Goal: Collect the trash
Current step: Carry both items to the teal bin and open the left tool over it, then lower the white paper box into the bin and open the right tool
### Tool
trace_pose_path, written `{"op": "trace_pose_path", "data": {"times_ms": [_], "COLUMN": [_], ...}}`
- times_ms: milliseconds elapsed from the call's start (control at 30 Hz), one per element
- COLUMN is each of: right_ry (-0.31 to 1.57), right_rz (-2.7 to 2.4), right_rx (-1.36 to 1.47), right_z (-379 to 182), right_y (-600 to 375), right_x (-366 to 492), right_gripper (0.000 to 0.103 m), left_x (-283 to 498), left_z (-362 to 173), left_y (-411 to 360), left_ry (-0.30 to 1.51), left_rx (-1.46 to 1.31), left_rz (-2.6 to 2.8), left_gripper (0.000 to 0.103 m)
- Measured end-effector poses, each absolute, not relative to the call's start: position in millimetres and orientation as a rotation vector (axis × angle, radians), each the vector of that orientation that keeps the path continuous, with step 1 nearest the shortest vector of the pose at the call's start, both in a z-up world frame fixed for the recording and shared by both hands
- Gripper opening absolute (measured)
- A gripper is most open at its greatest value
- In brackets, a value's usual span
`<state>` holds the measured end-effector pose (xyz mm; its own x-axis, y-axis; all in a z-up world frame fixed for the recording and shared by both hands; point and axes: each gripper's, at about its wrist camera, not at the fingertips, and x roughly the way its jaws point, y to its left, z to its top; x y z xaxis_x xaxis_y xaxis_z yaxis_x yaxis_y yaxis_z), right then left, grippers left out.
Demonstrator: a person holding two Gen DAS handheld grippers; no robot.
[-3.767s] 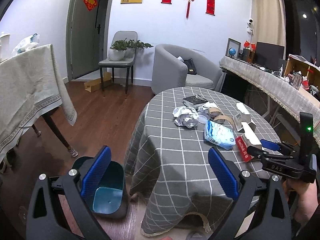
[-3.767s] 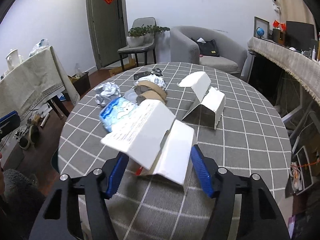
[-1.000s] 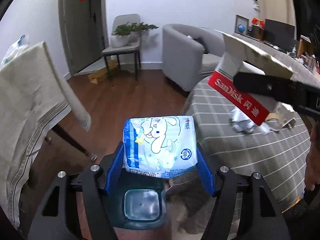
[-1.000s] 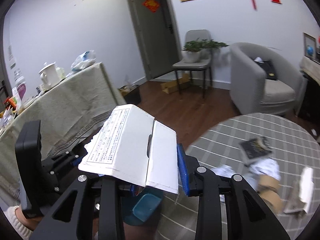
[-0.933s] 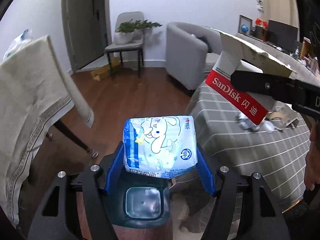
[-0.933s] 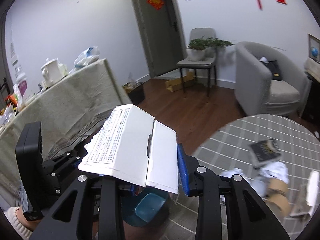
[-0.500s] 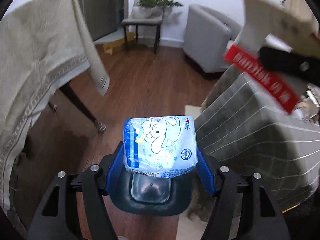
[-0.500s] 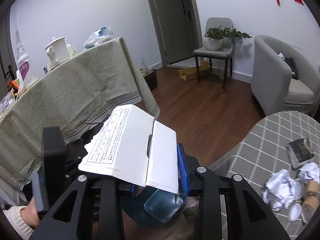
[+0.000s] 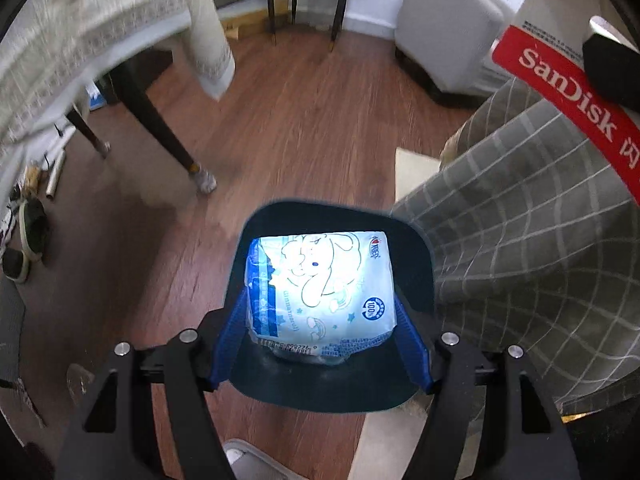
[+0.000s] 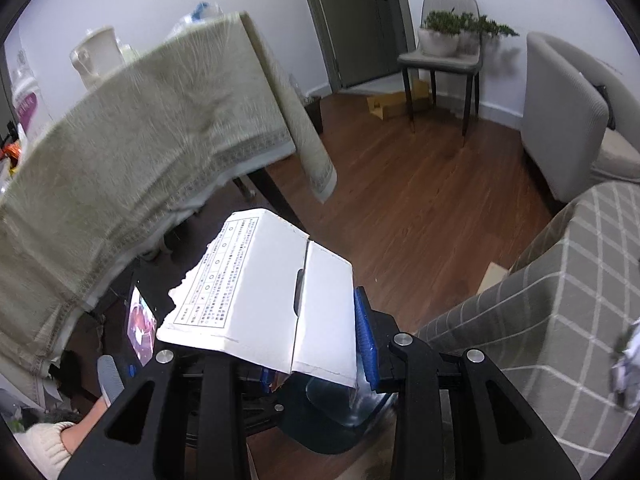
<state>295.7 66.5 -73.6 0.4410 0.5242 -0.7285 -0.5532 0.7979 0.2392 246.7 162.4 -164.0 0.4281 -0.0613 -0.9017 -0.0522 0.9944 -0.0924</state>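
Your left tool (image 9: pixel 320 340) is clamped on the blue cartoon-printed tissue pack (image 9: pixel 320 288), and the pack hangs right over the mouth of the dark teal waste bin (image 9: pixel 332 224) standing on the wood floor. Keep it centred before you let go: the bin's rim shows all round the pack, with the narrowest margin at 3 o'clock, where the grey checked tablecloth (image 9: pixel 520 248) of the surface drapes close. Spread the jaws fully so the soft pack falls clear rather than clinging to a pad.

Your right tool (image 10: pixel 280 344) grips the torn white SanDisk box (image 10: pixel 260 292), with the bin (image 10: pixel 332 428) partly hidden below it toward 6 o'clock. Hold that box aside until the pack has fallen, then bring it over the opening.
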Motion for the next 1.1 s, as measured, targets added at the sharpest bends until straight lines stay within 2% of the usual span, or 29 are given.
{"op": "trace_pose_path", "data": {"times_ms": [267,500,733,1100], "right_ry": [0.941,0.979,1.015,1.102], "right_rz": [0.678,0.674,0.653,0.612], "right_rx": [-0.033,-0.063,-0.068,-0.102], "right_z": [-100.2,-119.1,-138.0,-184.0], "right_y": [83.7,96.3,98.1,108.5], "right_x": [302.9,308.2,315.9,323.3], "right_gripper": [0.034,0.034,0.034,0.034], "left_x": [251.8,253.6,250.9,233.9], "left_z": [-221.2,-248.6,-236.1,-186.9], "left_y": [185.4,191.3,197.0,214.5], "left_ry": [1.289,1.338,1.288,1.128], "left_rx": [-0.184,-0.196,-0.195,-0.158], "left_rz": [0.029,0.033,0.033,0.071], "left_gripper": [0.071,0.075,0.085,0.083]}}
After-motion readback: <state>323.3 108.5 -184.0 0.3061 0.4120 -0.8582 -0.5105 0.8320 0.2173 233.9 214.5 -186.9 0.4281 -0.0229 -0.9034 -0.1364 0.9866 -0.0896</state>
